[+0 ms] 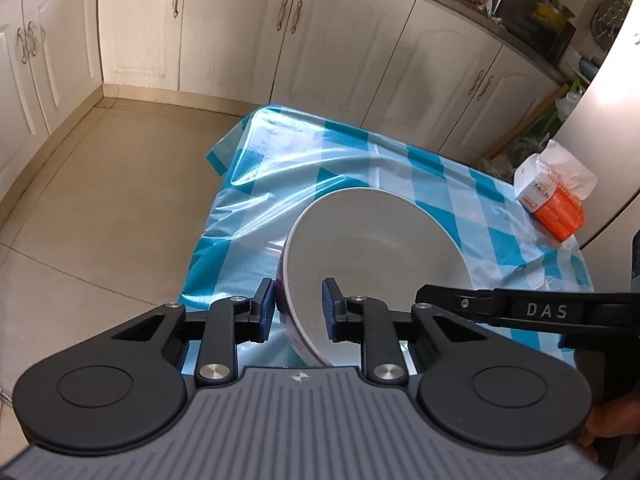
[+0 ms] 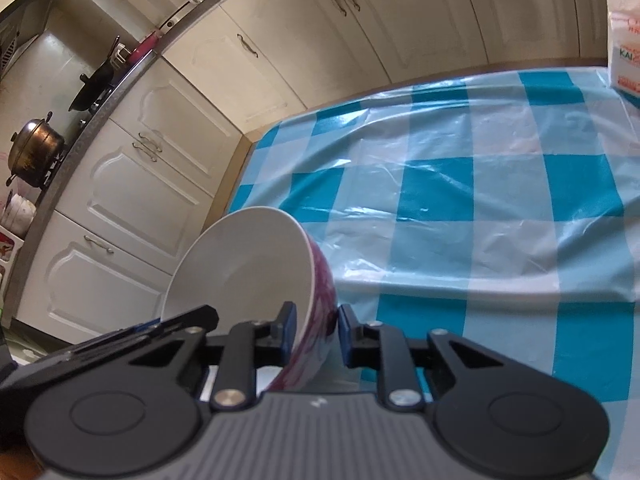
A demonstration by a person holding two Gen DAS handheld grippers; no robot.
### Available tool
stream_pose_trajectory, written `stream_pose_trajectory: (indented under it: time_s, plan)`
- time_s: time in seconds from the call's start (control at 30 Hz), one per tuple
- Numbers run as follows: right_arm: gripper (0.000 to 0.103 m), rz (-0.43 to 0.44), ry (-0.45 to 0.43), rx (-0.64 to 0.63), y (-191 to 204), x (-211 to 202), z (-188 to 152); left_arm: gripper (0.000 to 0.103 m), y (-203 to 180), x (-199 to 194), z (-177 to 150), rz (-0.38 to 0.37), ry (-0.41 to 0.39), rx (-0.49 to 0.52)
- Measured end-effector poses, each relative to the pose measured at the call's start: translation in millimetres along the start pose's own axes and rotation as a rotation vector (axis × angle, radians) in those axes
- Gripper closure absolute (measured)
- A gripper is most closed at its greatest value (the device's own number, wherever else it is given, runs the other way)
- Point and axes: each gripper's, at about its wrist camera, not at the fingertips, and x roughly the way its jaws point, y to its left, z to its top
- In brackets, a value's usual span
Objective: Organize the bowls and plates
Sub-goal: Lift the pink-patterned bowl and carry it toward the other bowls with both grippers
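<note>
Two grippers (left, right) each clamping the rim of one bowl, one checked tablecloth, one tissue pack

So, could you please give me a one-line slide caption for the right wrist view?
Right gripper pinching the wall of a tilted bowl above the blue-checked tablecloth.

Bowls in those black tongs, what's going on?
A person is sorting dishes at a table with a blue checked cover. The left tongs pinch the rim of a tilted white bowl. The right tongs pinch the wall of a bowl with a pink outside. Neither bowl is put away yet.
</note>
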Motion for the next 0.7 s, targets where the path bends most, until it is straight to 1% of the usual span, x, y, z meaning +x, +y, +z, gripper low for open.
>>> stream_pose_trajectory:
  time_s: [0.17,0.33,0.6,0.7]
  plan:
    - [0.085,0.019,-0.053,0.022,-2.7,-13.3,0.2,0.079,-6.6,-13.5,-0.9,-0.017,-0.025,0.009]
    - [0.085,0.034,-0.095,0.009,2.6,-38.4,-0.1,0.079,-22.2,-42.7,-1.7,-0.026,-0.065,0.023]
    - [0.086,0.047,-0.167,0.003,1.1,-101.7,-11.7,0.079,-61.6,-99.5,-14.7,-0.064,-0.115,0.072]
    - [0.086,0.043,-0.198,-0.007,-2.7,-133.7,-20.9,0.079,-74.1,-121.7,-21.7,-0.098,-0.134,0.084]
